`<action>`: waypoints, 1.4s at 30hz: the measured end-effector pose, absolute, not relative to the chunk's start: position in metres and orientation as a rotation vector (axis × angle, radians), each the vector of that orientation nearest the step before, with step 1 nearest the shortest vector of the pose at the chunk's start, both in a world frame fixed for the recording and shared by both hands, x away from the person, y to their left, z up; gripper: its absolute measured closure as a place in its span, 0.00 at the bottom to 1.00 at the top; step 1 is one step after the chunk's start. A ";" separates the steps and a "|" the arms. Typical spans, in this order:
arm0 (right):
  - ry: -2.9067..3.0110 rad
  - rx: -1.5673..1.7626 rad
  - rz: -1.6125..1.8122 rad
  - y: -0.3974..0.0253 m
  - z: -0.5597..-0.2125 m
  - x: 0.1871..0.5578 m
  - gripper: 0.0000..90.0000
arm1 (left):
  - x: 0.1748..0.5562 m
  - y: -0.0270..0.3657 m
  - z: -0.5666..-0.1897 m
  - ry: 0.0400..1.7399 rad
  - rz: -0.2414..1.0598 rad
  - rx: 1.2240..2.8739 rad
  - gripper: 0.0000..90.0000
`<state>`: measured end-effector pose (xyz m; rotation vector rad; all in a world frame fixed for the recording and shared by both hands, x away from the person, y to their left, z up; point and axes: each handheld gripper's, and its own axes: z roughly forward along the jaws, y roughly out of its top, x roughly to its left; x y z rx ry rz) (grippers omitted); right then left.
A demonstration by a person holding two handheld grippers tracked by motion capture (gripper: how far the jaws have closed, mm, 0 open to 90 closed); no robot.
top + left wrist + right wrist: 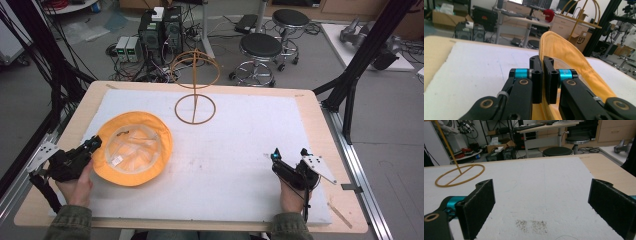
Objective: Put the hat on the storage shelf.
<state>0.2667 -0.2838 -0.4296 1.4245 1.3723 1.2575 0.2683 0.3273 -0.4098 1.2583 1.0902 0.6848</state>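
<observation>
- Left gripper [94, 143] clamps the near-left brim of the upturned yellow bucket hat [133, 148].
- Right gripper [290, 153], jaws spread wide, rests near right on the white mat [240, 150].

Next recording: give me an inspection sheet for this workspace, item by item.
Surface: wooden table covered by a white mat; a dark speckled stain shows on the mat in the right gripper view.
Job's things: orange hat lying inside-up at the left; wire hat stand at the far middle, bare.
Clutter: nothing seen.
Grippers: left gripper shut on the hat's brim; right gripper open over bare mat, holding nothing.
Cables: a cable trails from each gripper toward the near edge; tangled cables lie on the floor beyond.
Surroundings: stools, computer towers, black frame posts.
</observation>
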 end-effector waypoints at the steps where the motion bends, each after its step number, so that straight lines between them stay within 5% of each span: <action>1: 1.366 1.418 1.261 -0.285 -0.429 0.267 0.07 | 0.268 0.327 -0.408 1.083 0.693 1.261 0.96; 23: 1.344 1.419 1.321 -0.283 -0.429 0.270 0.07 | 0.276 0.302 -0.343 0.854 0.893 1.190 0.96; 42: 1.289 1.435 1.310 -0.287 -0.428 0.273 0.07 | 0.335 0.272 -0.314 0.806 0.922 1.193 0.96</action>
